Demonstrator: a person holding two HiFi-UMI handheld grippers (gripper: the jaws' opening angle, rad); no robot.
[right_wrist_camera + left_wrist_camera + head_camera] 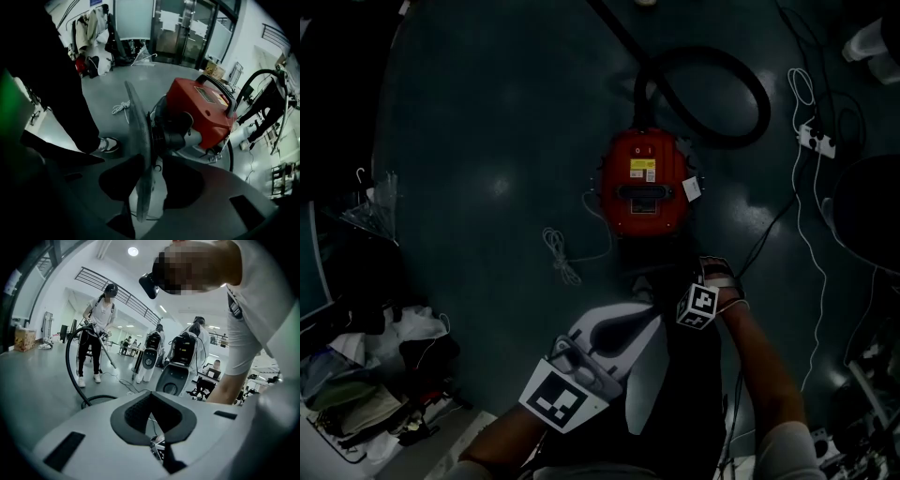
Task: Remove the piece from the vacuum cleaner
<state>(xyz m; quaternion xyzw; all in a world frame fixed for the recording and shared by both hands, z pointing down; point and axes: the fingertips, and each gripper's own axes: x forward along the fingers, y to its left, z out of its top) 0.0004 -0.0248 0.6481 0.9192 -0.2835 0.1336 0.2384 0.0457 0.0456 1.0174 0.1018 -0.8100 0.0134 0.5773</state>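
Observation:
A red vacuum cleaner lies on the dark floor, its black hose looped behind it. In the right gripper view a thin grey disc stands edge-on at the vacuum's black end part. My right gripper is open, with the disc's lower edge between its jaws. The left pad is close to the disc and the right pad is clear of it. Its marker cube sits just below the vacuum. My left gripper points up and away from the vacuum, shut and holding nothing.
A white cord lies left of the vacuum, and a power strip with cables lies at the right. Bags and clutter fill the lower left. A person's shoe is beside the disc. Other people stand farther off.

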